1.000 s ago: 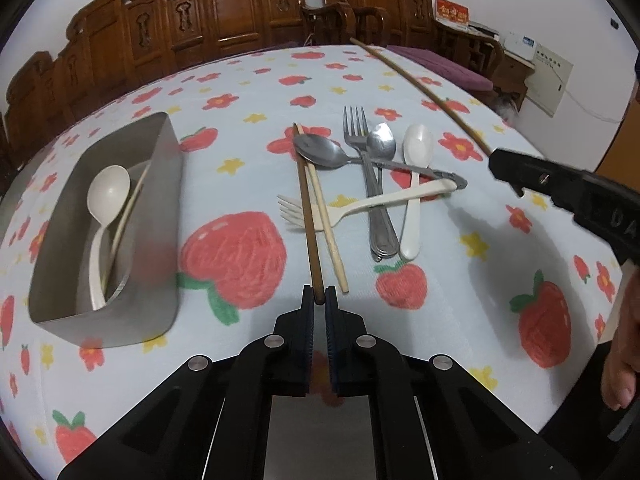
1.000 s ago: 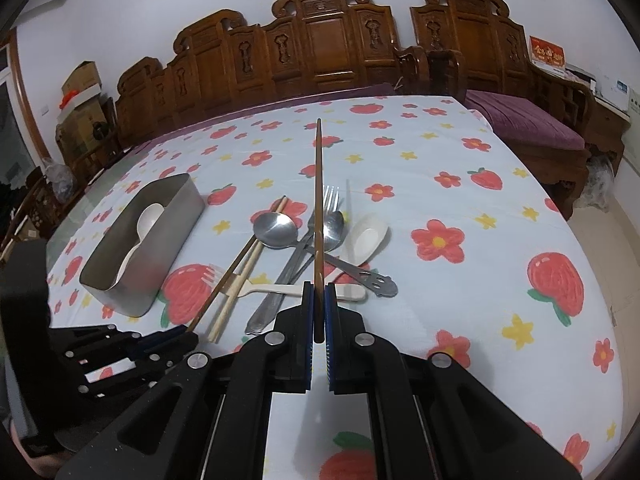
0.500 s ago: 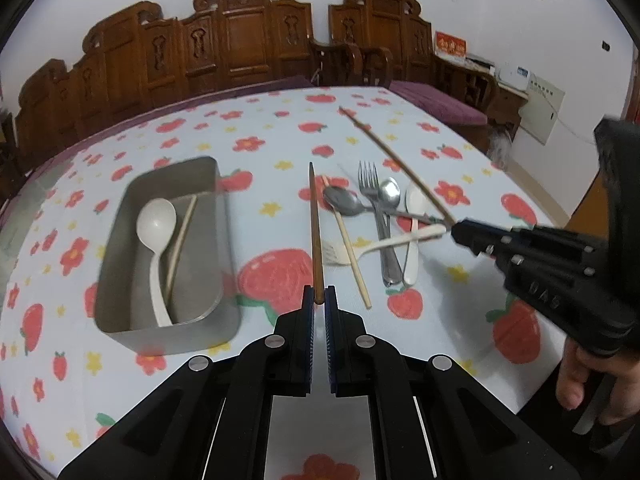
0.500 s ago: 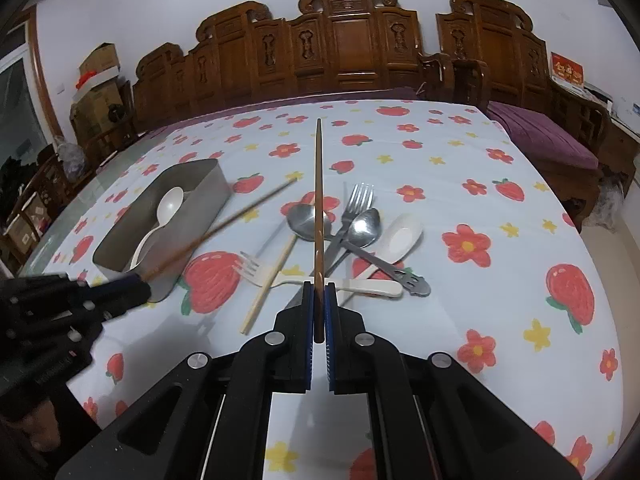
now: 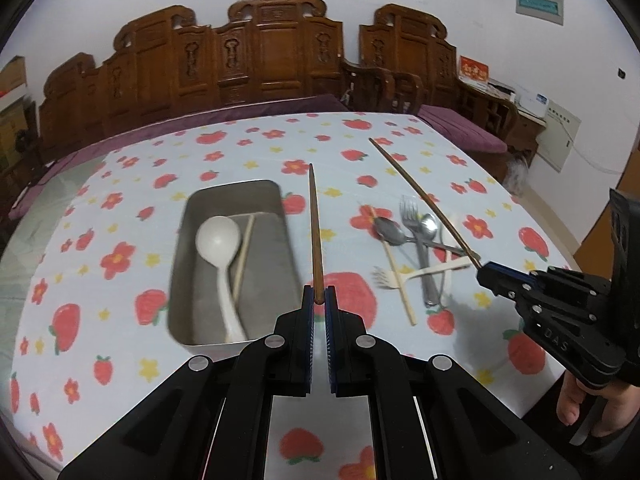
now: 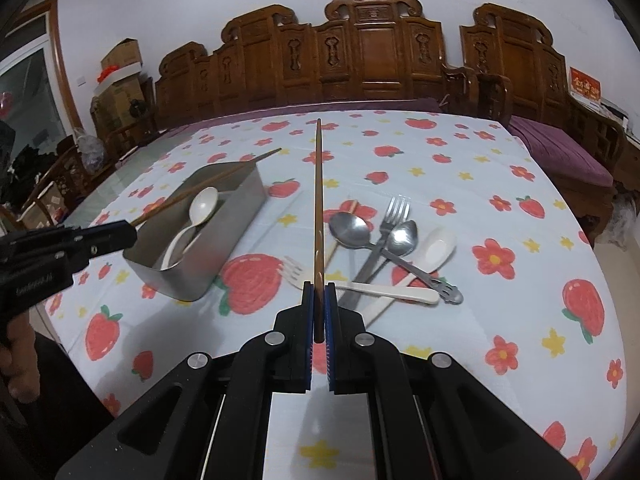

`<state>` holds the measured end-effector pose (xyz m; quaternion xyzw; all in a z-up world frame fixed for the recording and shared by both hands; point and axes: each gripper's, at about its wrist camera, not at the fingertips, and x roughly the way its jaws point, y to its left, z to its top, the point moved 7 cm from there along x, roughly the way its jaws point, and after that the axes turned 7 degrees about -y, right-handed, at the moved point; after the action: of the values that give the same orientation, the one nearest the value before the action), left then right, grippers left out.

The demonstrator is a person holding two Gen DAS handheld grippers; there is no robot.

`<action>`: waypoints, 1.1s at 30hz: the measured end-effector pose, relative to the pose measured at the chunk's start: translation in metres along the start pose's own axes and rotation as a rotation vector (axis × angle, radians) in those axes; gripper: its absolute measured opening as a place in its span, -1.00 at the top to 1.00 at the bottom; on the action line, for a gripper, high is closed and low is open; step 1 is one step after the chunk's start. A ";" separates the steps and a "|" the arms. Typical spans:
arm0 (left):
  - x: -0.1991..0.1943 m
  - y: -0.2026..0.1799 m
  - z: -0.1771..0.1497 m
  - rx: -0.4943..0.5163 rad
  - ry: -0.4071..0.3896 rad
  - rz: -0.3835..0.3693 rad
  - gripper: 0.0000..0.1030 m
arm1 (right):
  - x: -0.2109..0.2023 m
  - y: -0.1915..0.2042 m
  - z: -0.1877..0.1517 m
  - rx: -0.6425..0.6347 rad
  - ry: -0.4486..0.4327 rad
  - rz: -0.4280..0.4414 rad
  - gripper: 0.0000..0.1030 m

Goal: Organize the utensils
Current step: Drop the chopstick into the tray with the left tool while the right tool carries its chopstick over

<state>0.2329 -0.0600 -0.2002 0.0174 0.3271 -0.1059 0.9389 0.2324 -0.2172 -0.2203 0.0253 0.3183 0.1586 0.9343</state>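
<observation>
My left gripper (image 5: 319, 294) is shut on the end of a dark brown chopstick (image 5: 314, 232), held above the strawberry tablecloth just right of the metal tray (image 5: 180, 248). In the right wrist view that chopstick (image 6: 208, 180) slants over the tray (image 6: 228, 224). A white spoon (image 5: 218, 236) and a pale chopstick (image 5: 244, 252) lie in the tray. My right gripper (image 6: 319, 290) is shut on a second dark chopstick (image 6: 318, 200), in the air over the utensil pile. The pile holds a metal fork (image 6: 394, 216), two metal spoons, a white spoon (image 6: 436, 246), a white fork (image 6: 384, 290) and a pale chopstick (image 5: 398, 280).
Carved wooden chairs (image 6: 360, 52) line the table's far side. A purple cushion (image 6: 560, 152) lies past the right edge. Cardboard boxes (image 6: 120, 68) stand at the far left. A person's hand (image 5: 576, 404) holds the right gripper (image 5: 482, 272) near the table's front right edge.
The left gripper has lifted its dark chopstick off the table and carried it up and toward the tray. The right gripper kept its chopstick and drifted slightly.
</observation>
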 end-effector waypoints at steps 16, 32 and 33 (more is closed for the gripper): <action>0.006 0.059 -0.010 -0.037 0.044 0.068 0.92 | -0.002 0.028 0.000 -0.044 0.009 0.047 0.88; 0.035 0.083 -0.023 -0.074 0.075 0.067 0.86 | 0.008 0.070 -0.004 -0.062 0.064 0.127 0.88; 0.035 0.085 -0.022 -0.078 0.073 0.065 0.73 | 0.009 0.074 -0.003 -0.062 0.070 0.134 0.88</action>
<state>0.2638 0.0188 -0.2424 -0.0048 0.3644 -0.0619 0.9292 0.2165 -0.1443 -0.2175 0.0120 0.3433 0.2315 0.9102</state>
